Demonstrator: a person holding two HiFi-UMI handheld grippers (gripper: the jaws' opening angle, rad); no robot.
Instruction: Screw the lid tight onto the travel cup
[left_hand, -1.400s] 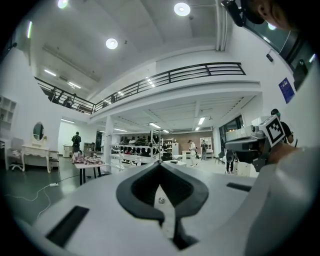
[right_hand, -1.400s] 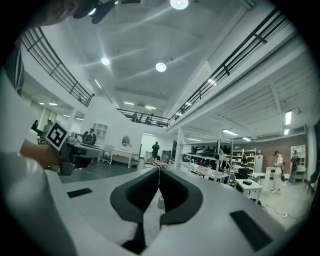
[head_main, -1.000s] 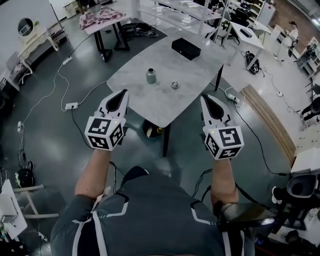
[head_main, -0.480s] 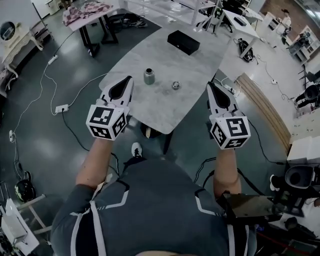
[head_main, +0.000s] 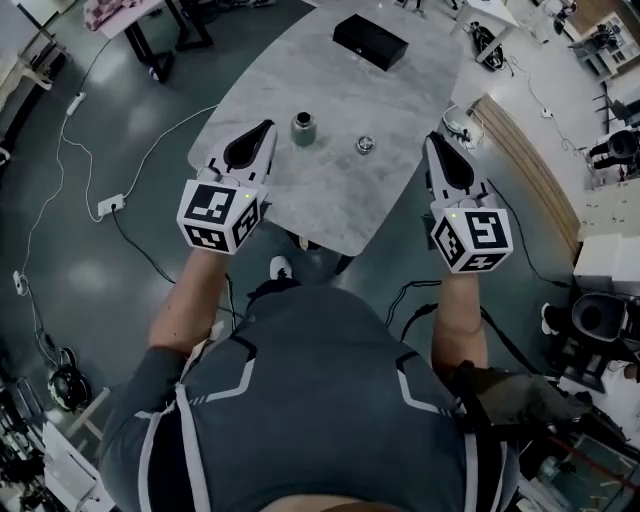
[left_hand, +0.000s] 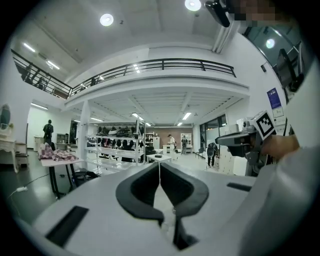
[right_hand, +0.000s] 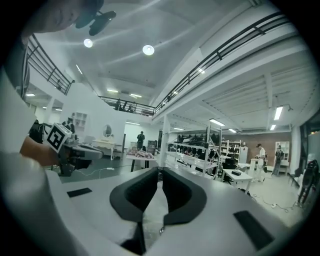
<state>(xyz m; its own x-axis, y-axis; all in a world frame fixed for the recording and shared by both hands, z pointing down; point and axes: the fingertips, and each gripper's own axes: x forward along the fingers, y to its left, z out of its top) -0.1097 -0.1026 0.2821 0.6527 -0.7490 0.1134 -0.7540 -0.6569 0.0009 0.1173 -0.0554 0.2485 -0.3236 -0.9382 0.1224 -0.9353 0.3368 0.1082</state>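
Shut tight, nothing between the jaws, on left gripper (head_main: 265, 131) and right gripper (head_main: 434, 141) alike, both held out level over the near edges of the pale marbled table (head_main: 340, 200). Just past the left tip, upright on the tabletop: a short grey-green metal cup (head_main: 304, 129) with a narrower top. To its right and well apart from it, a small round silvery lid (head_main: 365, 145) lying flat; at the far end, a black box (head_main: 370, 42).
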